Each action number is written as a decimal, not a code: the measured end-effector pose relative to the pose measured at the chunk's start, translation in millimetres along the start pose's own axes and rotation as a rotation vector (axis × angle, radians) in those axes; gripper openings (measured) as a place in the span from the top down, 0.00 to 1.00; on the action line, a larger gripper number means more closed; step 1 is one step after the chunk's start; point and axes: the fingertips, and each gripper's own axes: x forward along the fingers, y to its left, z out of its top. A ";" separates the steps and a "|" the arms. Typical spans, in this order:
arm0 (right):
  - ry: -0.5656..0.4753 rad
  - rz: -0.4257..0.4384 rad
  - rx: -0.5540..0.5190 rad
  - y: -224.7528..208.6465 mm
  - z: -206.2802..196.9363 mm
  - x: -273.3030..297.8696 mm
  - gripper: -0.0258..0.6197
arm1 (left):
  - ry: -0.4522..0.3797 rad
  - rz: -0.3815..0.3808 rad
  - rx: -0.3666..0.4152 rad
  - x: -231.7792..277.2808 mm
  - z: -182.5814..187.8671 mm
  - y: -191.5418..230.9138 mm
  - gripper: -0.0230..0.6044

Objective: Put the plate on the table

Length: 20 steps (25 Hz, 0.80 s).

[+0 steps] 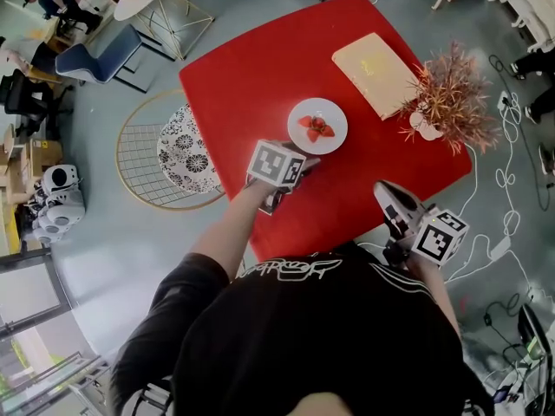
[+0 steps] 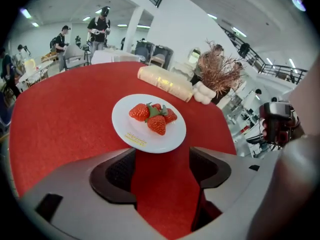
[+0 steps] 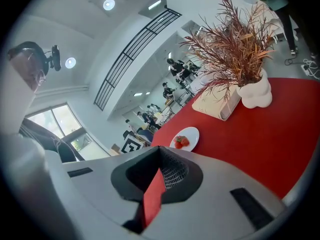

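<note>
Plate [image 1: 317,126]: white, round, glossy; lies flat near the middle of the table [image 1: 251,68].
On it: strawberries [image 1: 316,128], heaped at the centre.
Table: red, matte, rounded corners.
Left gripper [image 2: 161,169]: jaws spread wide, empty, just short of the plate's rim.
Right gripper [image 3: 157,184]: jaws nearly together, holding nothing, well apart from the plate.
Beyond: flat beige packet [image 1: 375,72]; spiky reddish plant [image 1: 447,94] in a lumpy white pot.

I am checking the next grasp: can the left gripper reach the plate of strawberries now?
Probably yes: the left gripper is open, and the plate lies just ahead of it on the red table with nothing between them.
</note>
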 end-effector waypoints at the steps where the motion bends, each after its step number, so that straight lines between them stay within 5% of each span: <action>1: 0.003 -0.003 0.001 0.8 -1.2 -0.3 0.95 | 0.008 0.002 -0.002 -1.3 -3.0 0.2 0.43; 7: -0.008 0.033 -0.046 24.3 4.7 4.0 0.95 | -0.043 -0.010 -0.059 -20.9 -4.4 -5.4 0.45; 10: -0.010 0.041 -0.066 39.0 3.4 5.8 0.95 | -0.084 -0.033 -0.057 -44.9 -5.3 -17.1 0.57; 14: -0.014 0.048 -0.091 59.4 -2.7 6.4 0.95 | -0.179 -0.082 -0.101 -87.4 -3.1 -39.8 0.88; 20: -0.037 0.058 -0.121 94.4 -22.4 4.5 0.95 | -0.341 -0.170 -0.012 -156.2 1.3 -88.3 0.95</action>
